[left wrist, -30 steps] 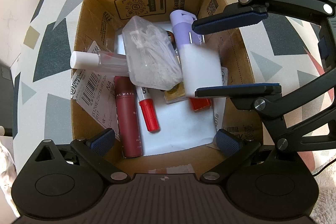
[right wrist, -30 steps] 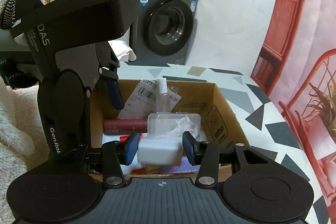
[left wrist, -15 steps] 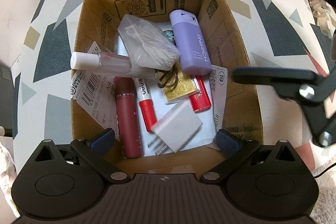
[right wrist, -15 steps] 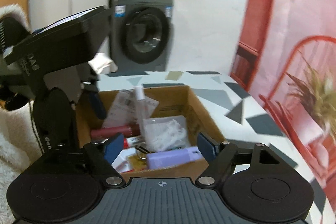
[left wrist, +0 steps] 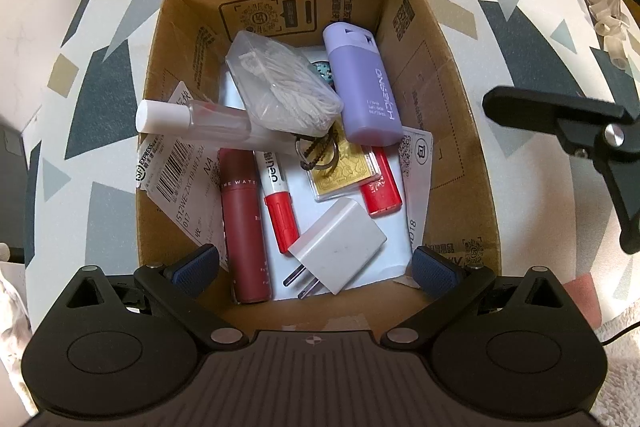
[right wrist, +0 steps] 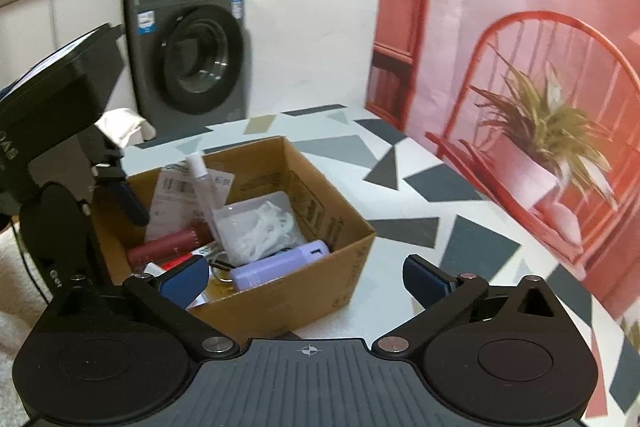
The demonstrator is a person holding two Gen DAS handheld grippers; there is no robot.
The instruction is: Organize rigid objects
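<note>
Since a second ago, the white charger (left wrist: pixel 338 245) is no longer sitting between the right tongs (right wrist: pixel 304 279); it is now lying on the floor of the cardboard box (left wrist: pixel 448 131), prongs pointing toward the near wall, just beside the red-capped marker (left wrist: pixel 278 201) and the dark red tube (left wrist: pixel 244 223). Those right tongs have just been opening and are standing spread wide with nothing between them, hanging outside the box past its right wall, well apart from the charger. In their own view one pad is overlapping the near corner of the box while the other is hanging over the patterned surface (right wrist: pixel 400 163).

The left tongs (left wrist: pixel 316 263) are also standing spread, holding nothing, pointing steeply down over the near edge of the box, with the charger lying between the two pads and below them. Further back in the box a purple case (left wrist: pixel 366 89), a clear packet of white picks (left wrist: pixel 280 87), a clear bottle with a white cap (left wrist: pixel 192 121), a gold card (left wrist: pixel 346 169) and a second red tube (left wrist: pixel 380 193) are lying jumbled together.
</note>
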